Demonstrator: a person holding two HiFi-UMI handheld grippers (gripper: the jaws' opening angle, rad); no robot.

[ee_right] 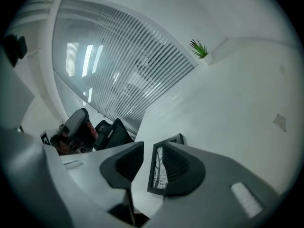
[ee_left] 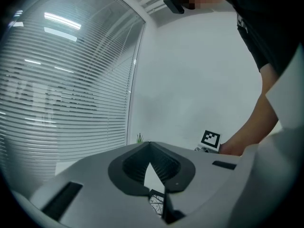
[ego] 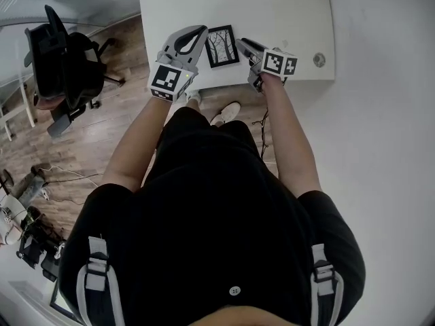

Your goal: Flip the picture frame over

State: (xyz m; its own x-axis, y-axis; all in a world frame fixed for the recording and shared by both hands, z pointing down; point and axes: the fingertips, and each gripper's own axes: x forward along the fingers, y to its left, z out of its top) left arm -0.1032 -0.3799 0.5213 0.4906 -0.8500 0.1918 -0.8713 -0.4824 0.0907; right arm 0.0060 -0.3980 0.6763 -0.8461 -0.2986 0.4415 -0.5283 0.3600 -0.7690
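Note:
A small black picture frame [ego: 222, 46] lies flat near the front edge of the white table [ego: 285, 12], its tree picture facing up. My left gripper [ego: 202, 30] rests just left of the frame with its tips together and nothing between them. In the left gripper view the jaw tips [ee_left: 150, 146] touch, and a corner of the frame [ee_left: 156, 203] shows below them. My right gripper [ego: 242, 43] is at the frame's right side, open. In the right gripper view the frame [ee_right: 158, 172] lies flat beyond the gap of that gripper [ee_right: 148, 151], partly hidden by the right-hand jaw.
A round cable hole [ego: 319, 60] sits at the table's front right corner. A black office chair [ego: 64, 60] stands on the wood floor to the left. A small green plant [ee_right: 199, 47] sits on the far ledge beside the window blinds.

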